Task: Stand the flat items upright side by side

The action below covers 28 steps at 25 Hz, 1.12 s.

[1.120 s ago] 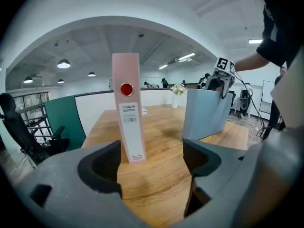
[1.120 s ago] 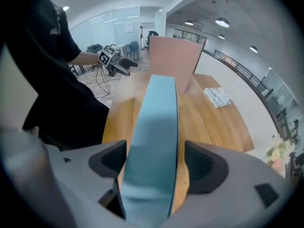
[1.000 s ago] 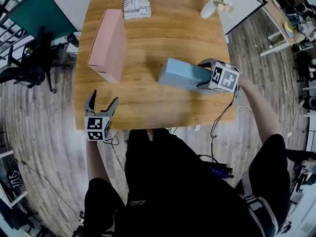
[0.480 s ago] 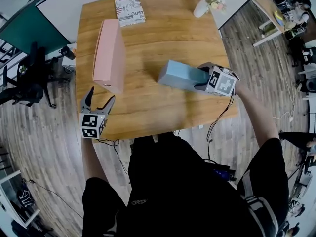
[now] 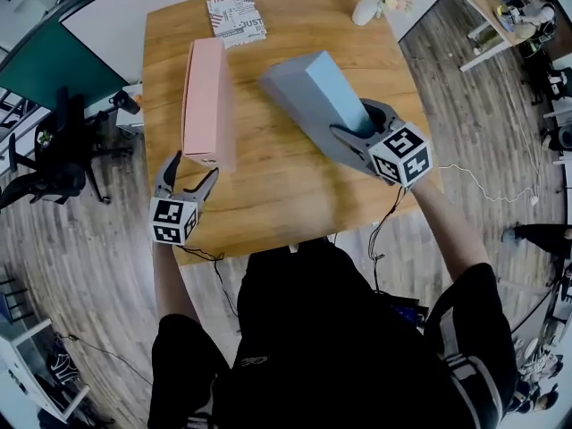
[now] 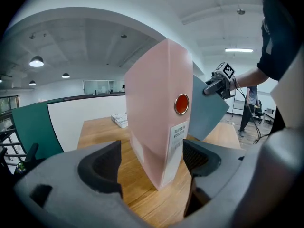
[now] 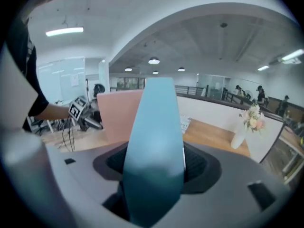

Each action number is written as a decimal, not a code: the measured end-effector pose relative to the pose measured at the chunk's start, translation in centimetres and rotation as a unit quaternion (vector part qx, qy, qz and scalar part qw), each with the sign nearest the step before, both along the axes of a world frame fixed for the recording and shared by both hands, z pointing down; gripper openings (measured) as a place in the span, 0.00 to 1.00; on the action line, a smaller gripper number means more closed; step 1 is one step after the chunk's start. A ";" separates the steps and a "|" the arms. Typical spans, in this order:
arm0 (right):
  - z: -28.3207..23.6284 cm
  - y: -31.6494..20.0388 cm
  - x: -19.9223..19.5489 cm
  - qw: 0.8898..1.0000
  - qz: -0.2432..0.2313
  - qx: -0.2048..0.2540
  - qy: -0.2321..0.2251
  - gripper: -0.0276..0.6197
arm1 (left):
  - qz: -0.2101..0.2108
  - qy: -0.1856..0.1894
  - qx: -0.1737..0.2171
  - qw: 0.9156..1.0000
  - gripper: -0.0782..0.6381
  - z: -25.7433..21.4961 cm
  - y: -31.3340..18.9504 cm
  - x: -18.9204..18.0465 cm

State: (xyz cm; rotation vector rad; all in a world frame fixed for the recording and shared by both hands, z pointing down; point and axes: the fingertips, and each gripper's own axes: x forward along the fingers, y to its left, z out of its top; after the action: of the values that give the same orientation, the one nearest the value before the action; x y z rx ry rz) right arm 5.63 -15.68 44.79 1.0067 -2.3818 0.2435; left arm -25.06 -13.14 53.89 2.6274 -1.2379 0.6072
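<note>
Tilted blue box [image 5: 308, 88] clamped in just-closed right claw [image 5: 357, 121], left claw [image 5: 190, 170] apart (empty) facing upright pink box [image 5: 204, 96].

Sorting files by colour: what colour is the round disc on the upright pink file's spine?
Orange-red disc, best in the left gripper view.

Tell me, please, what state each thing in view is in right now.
pink box: standing upright on the table.
blue box: tilted, gripped at its near end.
left gripper: open, jaws apart before the pink box.
right gripper: jaws just closed, clamped on the blue box.
patterned booklet: lying flat.
flower vase: upright.
</note>
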 end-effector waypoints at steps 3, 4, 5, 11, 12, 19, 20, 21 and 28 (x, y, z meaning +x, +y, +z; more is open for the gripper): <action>-0.6 -0.3 -2.9 0.996 0.026 0.038 -0.072 0.51 | 0.015 0.008 -0.002 1.000 0.68 0.0 0.0 0.3; -0.6 -0.2 -3.9 0.995 0.030 0.053 -0.083 0.51 | 0.024 0.008 -0.002 1.000 0.68 0.0 0.1 0.5; -0.6 -0.1 -4.9 0.993 0.034 0.068 -0.090 0.51 | 0.032 0.009 -0.001 0.999 0.68 -0.1 0.2 0.7; -0.6 0.2 -8.9 0.978 0.078 0.123 -0.147 0.51 | 0.057 0.019 0.008 0.998 0.67 -0.3 -0.1 1.6; -0.6 0.4 -9.3 0.977 0.082 0.132 -0.149 0.51 | 0.060 0.015 0.011 0.998 0.66 -0.3 -0.2 1.7; -0.3 2.2 -11.3 0.970 0.084 0.171 -0.149 0.51 | 0.067 0.017 0.027 0.997 0.58 -0.7 -0.4 1.6; -0.3 2.4 -11.3 0.969 0.088 0.175 -0.150 0.51 | 0.071 0.015 0.029 0.997 0.58 -0.6 -0.3 1.7; -0.2 2.5 -11.2 0.968 0.092 0.179 -0.151 0.51 | 0.076 0.013 0.030 0.997 0.58 -0.6 -0.3 1.9; 0.3 4.1 -10.8 0.961 0.101 0.203 -0.158 0.53 | 0.091 0.014 0.038 0.995 0.58 -0.5 -0.2 2.8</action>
State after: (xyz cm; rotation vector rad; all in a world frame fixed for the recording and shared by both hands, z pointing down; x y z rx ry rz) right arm -5.20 -11.54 45.09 1.5028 -2.6805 -0.0188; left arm -22.26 -13.37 53.35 2.8239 -1.0414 0.5606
